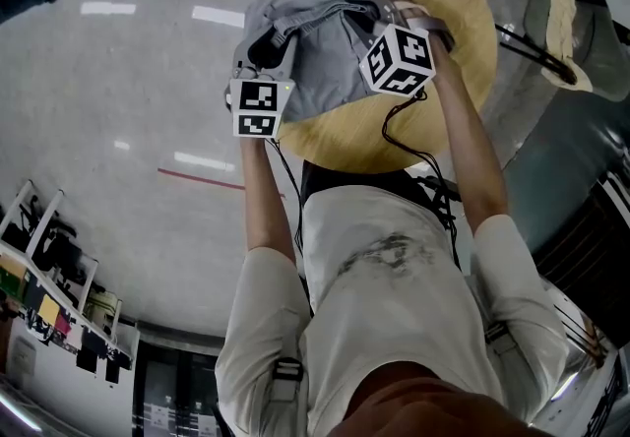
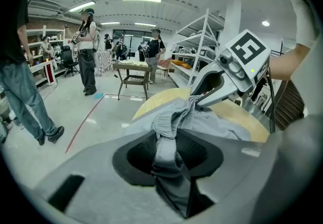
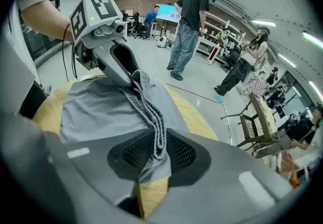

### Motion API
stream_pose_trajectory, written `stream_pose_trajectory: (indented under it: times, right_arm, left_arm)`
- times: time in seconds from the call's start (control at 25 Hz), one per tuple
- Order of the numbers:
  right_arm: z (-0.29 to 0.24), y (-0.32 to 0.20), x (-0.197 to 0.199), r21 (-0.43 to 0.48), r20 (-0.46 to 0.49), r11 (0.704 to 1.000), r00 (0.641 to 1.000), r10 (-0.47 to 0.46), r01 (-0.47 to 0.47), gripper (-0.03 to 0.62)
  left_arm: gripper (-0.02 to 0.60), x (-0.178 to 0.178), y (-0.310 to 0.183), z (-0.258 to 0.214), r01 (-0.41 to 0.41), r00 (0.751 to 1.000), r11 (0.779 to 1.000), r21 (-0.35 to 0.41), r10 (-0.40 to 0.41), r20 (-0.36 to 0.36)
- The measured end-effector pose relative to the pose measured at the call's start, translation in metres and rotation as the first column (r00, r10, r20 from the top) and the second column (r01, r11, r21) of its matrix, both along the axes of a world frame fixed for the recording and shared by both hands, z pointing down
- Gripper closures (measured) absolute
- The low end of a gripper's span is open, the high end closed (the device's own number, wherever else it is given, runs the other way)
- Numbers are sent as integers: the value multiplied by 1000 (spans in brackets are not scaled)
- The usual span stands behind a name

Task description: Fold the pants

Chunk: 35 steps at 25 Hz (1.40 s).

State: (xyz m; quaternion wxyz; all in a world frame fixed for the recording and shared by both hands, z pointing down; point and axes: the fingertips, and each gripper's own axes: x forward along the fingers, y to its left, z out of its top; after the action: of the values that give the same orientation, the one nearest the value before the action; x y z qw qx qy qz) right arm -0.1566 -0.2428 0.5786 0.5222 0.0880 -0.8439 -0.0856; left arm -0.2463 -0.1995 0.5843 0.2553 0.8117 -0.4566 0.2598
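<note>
Grey pants (image 1: 315,61) lie bunched on a round wooden table (image 1: 453,2). My left gripper (image 1: 266,46) is at their left edge and my right gripper (image 1: 394,7) at their far right side. In the left gripper view, a band of the pants (image 2: 212,127) runs between the jaws of the left gripper (image 2: 166,150), pinched by the black pads; the right gripper (image 2: 202,98) holds the same bunch beyond. In the right gripper view, the ribbed waistband (image 3: 146,102) sits clamped in the right gripper (image 3: 157,150), with the left gripper (image 3: 132,79) across it.
A chair with a pale cloth (image 1: 566,22) stands right of the table. Shelving (image 1: 49,297) is at lower left, and a red floor line (image 1: 202,179) is nearby. People stand around: one in jeans (image 3: 189,16), another by a folding table (image 2: 132,69). A wooden chair (image 3: 257,122) is at the right.
</note>
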Motion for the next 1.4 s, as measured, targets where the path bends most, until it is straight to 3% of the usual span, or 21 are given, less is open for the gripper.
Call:
stream_pose_trajectory:
  times: [0.48,0.92,1.4]
  right_arm:
    - [-20,-15,-5,102,66,991,994,85,-91,476]
    - [-68,-27,8,203,168,962,974,151,-184,514]
    - [-149,6,25,289,306,926,940,150,-242,585]
  left_arm:
    - [440,-25,-11,-19,125,992,989,85,-126,12]
    - [446,-18,-8,-59,150,989,975,167,-151,-5]
    - [480,-4,19,-141,186,982,938,293,-183,-39]
